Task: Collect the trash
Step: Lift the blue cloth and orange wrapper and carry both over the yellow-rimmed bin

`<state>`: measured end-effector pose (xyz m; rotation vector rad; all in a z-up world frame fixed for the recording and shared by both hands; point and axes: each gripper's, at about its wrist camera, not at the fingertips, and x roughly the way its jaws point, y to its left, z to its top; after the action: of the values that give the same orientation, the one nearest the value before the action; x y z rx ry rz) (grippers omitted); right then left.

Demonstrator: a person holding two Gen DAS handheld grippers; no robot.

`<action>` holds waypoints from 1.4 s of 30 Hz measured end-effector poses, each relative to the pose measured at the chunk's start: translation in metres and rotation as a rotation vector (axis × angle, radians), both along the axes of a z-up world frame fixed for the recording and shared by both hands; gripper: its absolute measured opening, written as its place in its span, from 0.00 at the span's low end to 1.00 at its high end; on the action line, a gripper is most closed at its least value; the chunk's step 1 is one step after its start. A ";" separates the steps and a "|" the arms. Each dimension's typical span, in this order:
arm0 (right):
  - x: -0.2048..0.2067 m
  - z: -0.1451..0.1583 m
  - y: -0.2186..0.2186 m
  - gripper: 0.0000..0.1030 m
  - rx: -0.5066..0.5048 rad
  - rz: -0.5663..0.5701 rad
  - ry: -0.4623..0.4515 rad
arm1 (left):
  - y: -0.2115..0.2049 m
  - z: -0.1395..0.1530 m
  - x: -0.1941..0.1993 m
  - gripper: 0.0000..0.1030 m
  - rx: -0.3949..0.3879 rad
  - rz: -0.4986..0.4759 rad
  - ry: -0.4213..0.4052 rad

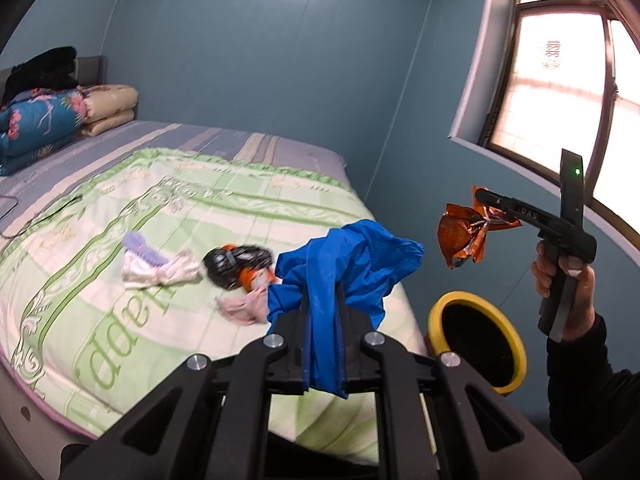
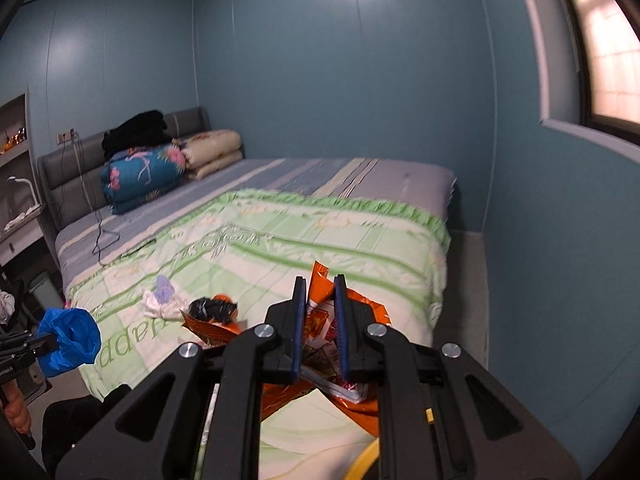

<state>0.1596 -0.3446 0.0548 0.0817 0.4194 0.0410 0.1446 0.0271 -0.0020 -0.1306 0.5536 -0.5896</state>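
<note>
Both hands carry trash above the bed's edge, apparently bound for the yellow-rimmed bin [image 1: 476,342] on the floor beside it. The left gripper [image 1: 322,320] has its jaws pinched on a crumpled blue plastic bag [image 1: 352,264]; the right gripper [image 2: 320,320] clamps an orange snack wrapper [image 1: 464,234], hanging above the bin. A black bag [image 1: 236,264] and scraps remain on the quilt [image 1: 120,320], which reads "Happ…"; the gripper arm reads "DAS"
</note>
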 end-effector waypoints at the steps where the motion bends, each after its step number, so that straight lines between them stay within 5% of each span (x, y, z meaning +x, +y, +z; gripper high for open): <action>1: -0.005 0.003 -0.004 0.12 -0.001 -0.012 -0.009 | -0.005 0.005 -0.001 0.08 -0.003 -0.005 -0.010; 10: -0.054 0.013 -0.047 0.12 0.007 -0.152 -0.066 | -0.061 0.033 -0.002 0.08 -0.002 -0.106 -0.052; 20: -0.105 -0.004 -0.100 0.12 0.036 -0.358 -0.067 | -0.144 0.030 0.013 0.08 0.024 -0.265 -0.031; 42: -0.131 -0.064 -0.145 0.13 -0.013 -0.608 -0.005 | -0.298 -0.046 0.012 0.08 0.155 -0.505 0.122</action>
<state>0.0284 -0.4895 -0.0094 0.1934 0.3758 -0.5600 0.1563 -0.2713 -0.0480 0.1263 0.7550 -1.0299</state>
